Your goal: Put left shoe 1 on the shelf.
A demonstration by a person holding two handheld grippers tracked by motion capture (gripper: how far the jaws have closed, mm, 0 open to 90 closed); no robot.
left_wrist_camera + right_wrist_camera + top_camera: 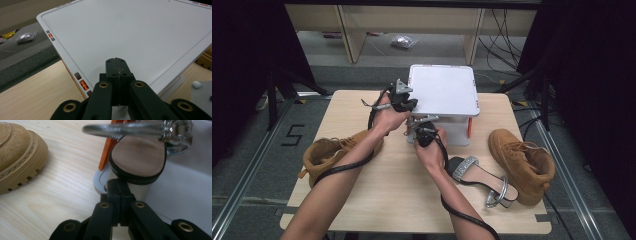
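White storage box (443, 92) at the table's (377, 200) far middle edge. Left gripper (117, 65) over the lid's near-left corner, jaws together, empty. Right gripper (119, 185) at the box's front, jaws together against a block heel of a silver-strapped sandal (138, 157). Tan boot (17, 152) nearby.

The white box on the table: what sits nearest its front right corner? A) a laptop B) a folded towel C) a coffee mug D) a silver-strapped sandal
D: a silver-strapped sandal lies on the table just in front of the white box, beside a tan boot.
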